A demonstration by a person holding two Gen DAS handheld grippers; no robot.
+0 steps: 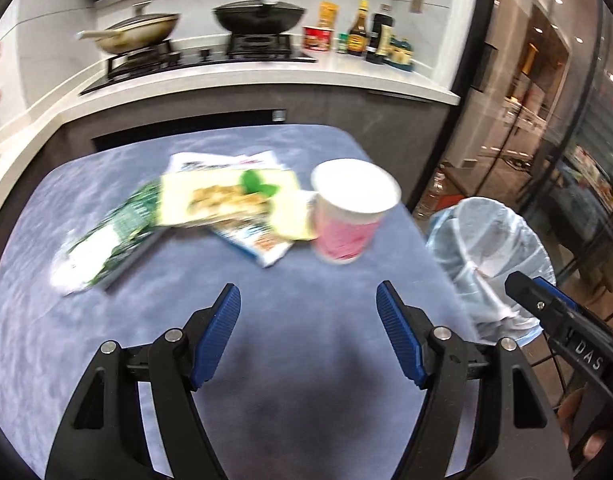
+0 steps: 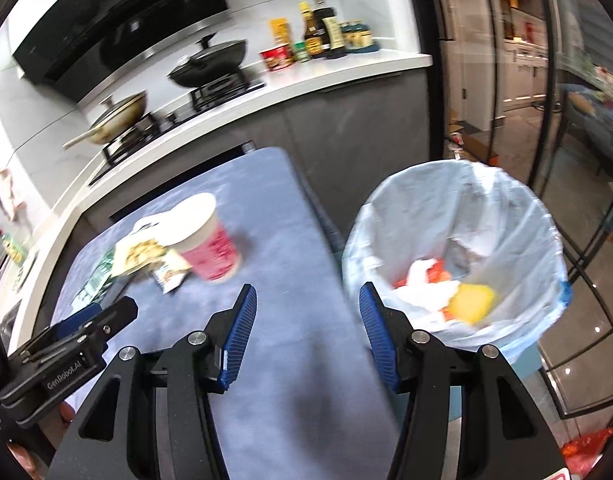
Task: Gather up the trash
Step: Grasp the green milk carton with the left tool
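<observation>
A pink and white paper cup (image 1: pixel 351 211) stands on the blue table (image 1: pixel 266 340), also in the right wrist view (image 2: pixel 208 240). Beside it lie a yellow snack packet (image 1: pixel 226 196), a green and white wrapper (image 1: pixel 106 240) and a blue and white packet (image 1: pixel 262 244). My left gripper (image 1: pixel 308 300) is open and empty above the table, short of the cup. My right gripper (image 2: pixel 306 300) is open and empty over the table's right edge, beside the lined trash bin (image 2: pixel 458 216), which holds a yellow item (image 2: pixel 472 302) and red and white scraps.
A kitchen counter (image 1: pixel 346 68) behind the table carries a stove with two pans, sauce bottles and a red cup. Glass doors (image 1: pixel 546 120) stand at the right. The trash bin (image 1: pixel 486 248) stands off the table's right side. A red bag (image 2: pixel 586 446) lies on the floor.
</observation>
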